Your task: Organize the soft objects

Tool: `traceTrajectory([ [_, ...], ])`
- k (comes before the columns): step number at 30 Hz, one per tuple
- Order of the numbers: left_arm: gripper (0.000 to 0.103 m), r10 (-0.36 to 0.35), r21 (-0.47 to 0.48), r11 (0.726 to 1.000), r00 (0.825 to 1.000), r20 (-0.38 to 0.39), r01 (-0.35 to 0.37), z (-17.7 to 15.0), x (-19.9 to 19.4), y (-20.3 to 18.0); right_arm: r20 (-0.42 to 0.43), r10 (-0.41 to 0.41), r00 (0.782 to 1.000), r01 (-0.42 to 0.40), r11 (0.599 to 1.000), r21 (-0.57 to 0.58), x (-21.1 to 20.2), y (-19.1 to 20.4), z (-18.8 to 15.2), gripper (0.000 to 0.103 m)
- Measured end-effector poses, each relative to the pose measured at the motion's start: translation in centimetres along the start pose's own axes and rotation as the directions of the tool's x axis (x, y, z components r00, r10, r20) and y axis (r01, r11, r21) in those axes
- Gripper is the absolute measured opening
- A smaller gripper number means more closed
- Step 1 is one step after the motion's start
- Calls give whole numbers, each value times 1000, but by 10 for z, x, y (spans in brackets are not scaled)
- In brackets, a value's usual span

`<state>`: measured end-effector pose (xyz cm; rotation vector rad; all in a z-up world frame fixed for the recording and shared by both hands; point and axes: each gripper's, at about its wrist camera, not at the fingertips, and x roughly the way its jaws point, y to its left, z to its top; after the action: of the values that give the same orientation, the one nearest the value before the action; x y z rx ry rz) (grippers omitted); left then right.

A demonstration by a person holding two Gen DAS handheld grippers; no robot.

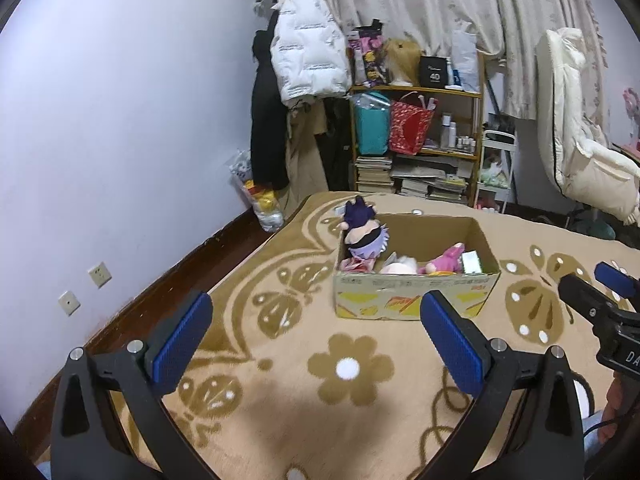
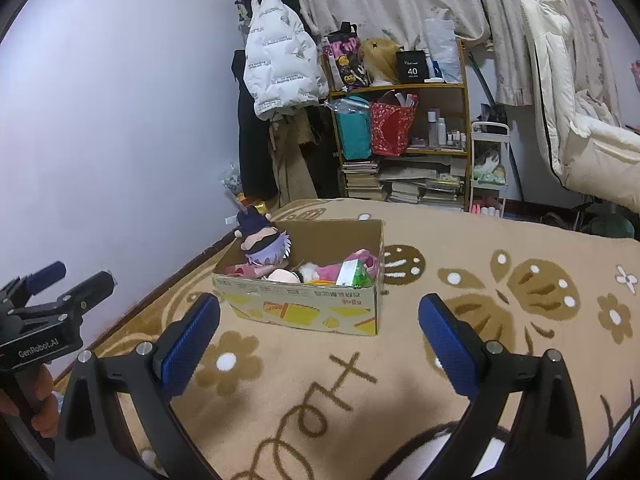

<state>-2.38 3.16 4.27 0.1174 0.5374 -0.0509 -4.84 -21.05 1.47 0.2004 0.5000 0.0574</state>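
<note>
Left gripper (image 1: 316,336): it was wide open and held nothing. Its two blue pads (image 1: 182,342) hung over the blanket, near the front of the box but not touching it.
Right gripper (image 2: 320,340): it was wide open too, with nothing between its pads (image 2: 450,346). It hung over the blanket in front of the box.
Hands: a bit of a hand (image 2: 42,404) showed on the left gripper's handle, low at the side of the right camera's view.
Box (image 1: 416,294): a cardboard box with no lid sat on the bed, near the far left corner. It had yellow and orange pictures on its front.
Soft toys: they were all inside the box. A doll with purple hair (image 1: 366,236) leaned in the box's far left corner and poked up over the rim. A pink plush (image 1: 446,260) lay toward the right side. A pale round toy (image 1: 398,267) lay between them, by the front wall.
Small carton (image 2: 352,274): a green and white one stood in the box's right end.
Bed (image 1: 280,420): it had a tan blanket with brown flowers and butterflies.
Shelf (image 1: 416,90): it stood past the far edge of the bed, with bags, bottles and stacks of books.
White coat (image 1: 308,48): it hung by the wall, left of the shelf.
</note>
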Motion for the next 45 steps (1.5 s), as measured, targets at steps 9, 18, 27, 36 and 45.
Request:
traceTrajectory([
  [9, 103, 10, 9, 1000, 1000, -26, -10, -9, 12, 3, -23, -39, 999, 39, 999, 2, 5, -4, -9, 103],
  [18, 103, 16, 62, 998, 999, -34, -14, -15, 19, -9, -29, -43, 999, 44, 999, 26, 8, -7, -12, 103],
  [27, 103, 4, 94, 996, 999, -46, 0, -16, 21, -18, -43, -39, 998, 40, 999, 18, 12, -6, -15, 103],
  [36, 103, 1, 91, 996, 999, -48, 3, -16, 21, -18, -55, -23, 998, 24, 999, 24, 17, -4, -19, 103],
  [45, 103, -1, 94, 996, 999, -46, 5, -16, 21, -16, -55, -28, 998, 30, 999, 39, 17, -3, -19, 103],
])
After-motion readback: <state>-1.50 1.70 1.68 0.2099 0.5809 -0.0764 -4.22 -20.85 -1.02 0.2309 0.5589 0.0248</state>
